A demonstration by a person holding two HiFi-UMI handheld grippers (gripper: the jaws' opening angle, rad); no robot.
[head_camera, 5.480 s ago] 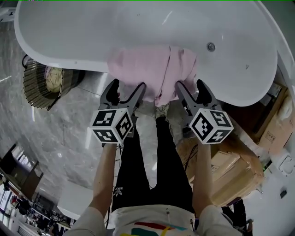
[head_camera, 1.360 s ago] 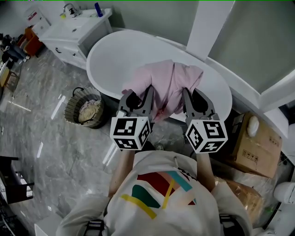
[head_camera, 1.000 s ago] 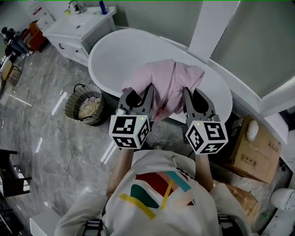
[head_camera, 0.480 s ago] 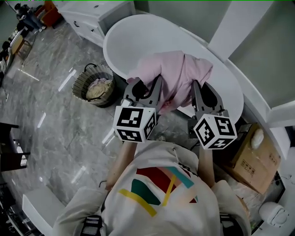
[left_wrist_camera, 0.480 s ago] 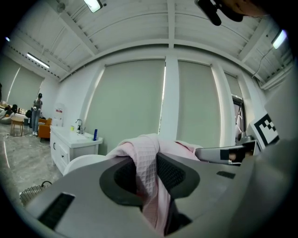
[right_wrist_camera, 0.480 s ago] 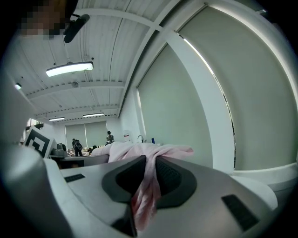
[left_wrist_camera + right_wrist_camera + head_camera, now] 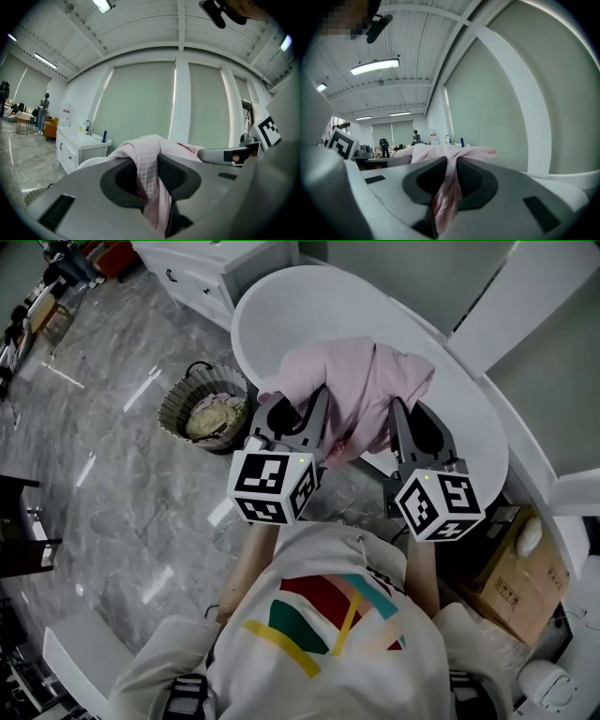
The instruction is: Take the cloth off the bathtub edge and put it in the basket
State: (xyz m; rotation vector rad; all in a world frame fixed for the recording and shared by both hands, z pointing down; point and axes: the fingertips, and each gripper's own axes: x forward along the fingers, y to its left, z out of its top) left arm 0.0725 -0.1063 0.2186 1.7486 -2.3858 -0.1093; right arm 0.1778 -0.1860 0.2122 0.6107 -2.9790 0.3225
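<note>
- Only the head view shows the round woven basket [image 7: 178, 407] on the floor beside the white oval bathtub [image 7: 300, 306]
- The gripper views show the left gripper [image 7: 150, 176] and right gripper [image 7: 449, 180] each clamped on the lifted pink waffle-weave cloth [image 7: 146, 154]

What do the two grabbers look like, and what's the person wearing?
The left gripper and right gripper are grey, with black ribbed pads and white cubes bearing black square markers. The person wears a white shirt with colourful stripes.

- white short-sleeved T-shirt [image 7: 323, 615]; red, teal and yellow stripe print.
- left gripper [image 7: 296, 414], right gripper [image 7: 411, 418]: grey plastic jaws, black ribbed pads.
- white cube [image 7: 272, 486] with black square markers on each.
</note>
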